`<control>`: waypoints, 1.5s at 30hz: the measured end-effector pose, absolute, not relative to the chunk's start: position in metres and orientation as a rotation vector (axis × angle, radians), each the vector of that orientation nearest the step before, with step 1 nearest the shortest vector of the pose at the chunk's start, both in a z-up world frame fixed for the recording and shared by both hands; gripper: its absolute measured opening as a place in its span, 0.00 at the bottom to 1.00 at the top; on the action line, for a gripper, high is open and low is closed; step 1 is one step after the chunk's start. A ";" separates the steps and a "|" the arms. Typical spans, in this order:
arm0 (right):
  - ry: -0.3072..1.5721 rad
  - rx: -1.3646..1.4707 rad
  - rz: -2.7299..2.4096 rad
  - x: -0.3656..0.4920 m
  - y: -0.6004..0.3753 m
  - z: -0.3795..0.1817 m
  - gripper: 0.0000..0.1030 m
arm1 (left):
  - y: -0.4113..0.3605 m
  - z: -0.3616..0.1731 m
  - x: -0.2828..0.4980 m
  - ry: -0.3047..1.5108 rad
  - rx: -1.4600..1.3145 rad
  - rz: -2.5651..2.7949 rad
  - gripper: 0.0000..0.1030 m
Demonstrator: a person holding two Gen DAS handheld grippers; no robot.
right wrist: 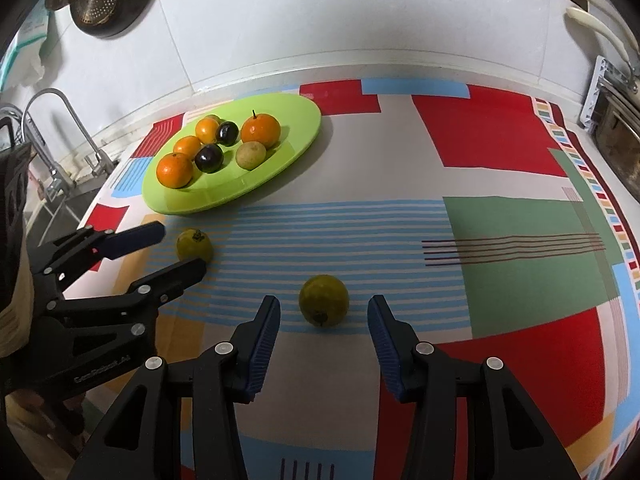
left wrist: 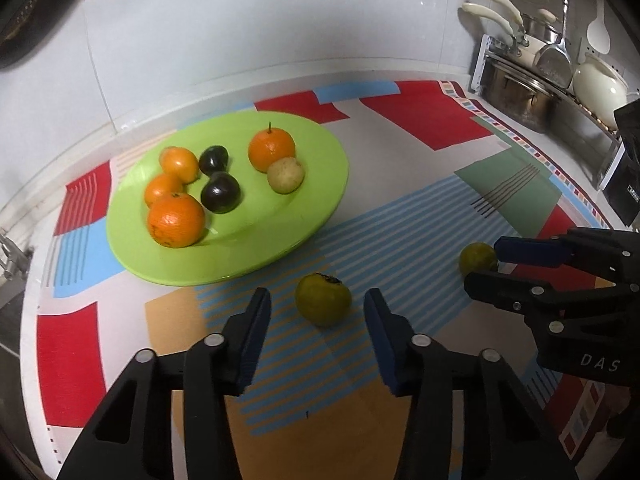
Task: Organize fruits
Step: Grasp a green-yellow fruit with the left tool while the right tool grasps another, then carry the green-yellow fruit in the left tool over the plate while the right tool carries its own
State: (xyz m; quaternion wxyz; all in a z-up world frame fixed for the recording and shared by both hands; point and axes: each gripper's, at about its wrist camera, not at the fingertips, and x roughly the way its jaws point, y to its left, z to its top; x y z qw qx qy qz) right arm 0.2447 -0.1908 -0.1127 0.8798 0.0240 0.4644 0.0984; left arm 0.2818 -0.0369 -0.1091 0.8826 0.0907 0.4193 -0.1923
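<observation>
A lime-green plate (left wrist: 304, 208) (right wrist: 296, 136) holds several oranges, two dark plums and a pale yellowish fruit. Two green fruits lie on the patterned cloth. My left gripper (left wrist: 318, 304) (right wrist: 184, 248) is open, its jaws on either side of one green fruit (left wrist: 323, 299) (right wrist: 194, 245), not touching it. My right gripper (right wrist: 324, 308) (left wrist: 482, 266) is open around the other green fruit (right wrist: 324, 299) (left wrist: 477, 258), with a gap on both sides.
The colourful patterned cloth (right wrist: 480, 152) covers the counter. A rack with pots, pans and a white kettle (left wrist: 560, 68) stands at the back right. A tap and sink (right wrist: 52, 152) are at the left. A white tiled wall runs behind the plate.
</observation>
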 end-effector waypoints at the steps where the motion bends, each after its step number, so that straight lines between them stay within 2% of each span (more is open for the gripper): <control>1: 0.968 0.049 0.205 0.245 -0.191 -0.113 0.44 | -0.037 -0.109 0.283 0.876 0.182 -0.404 0.44; 3: 0.968 0.046 0.208 0.247 -0.191 -0.115 0.38 | -0.037 -0.110 0.284 0.879 0.177 -0.410 0.40; 13: 0.968 0.028 0.224 0.250 -0.188 -0.119 0.28 | -0.037 -0.113 0.286 0.890 0.172 -0.421 0.29; 45: 0.860 -0.011 0.282 0.226 -0.171 -0.079 0.27 | -0.015 -0.068 0.243 0.795 0.156 -0.362 0.29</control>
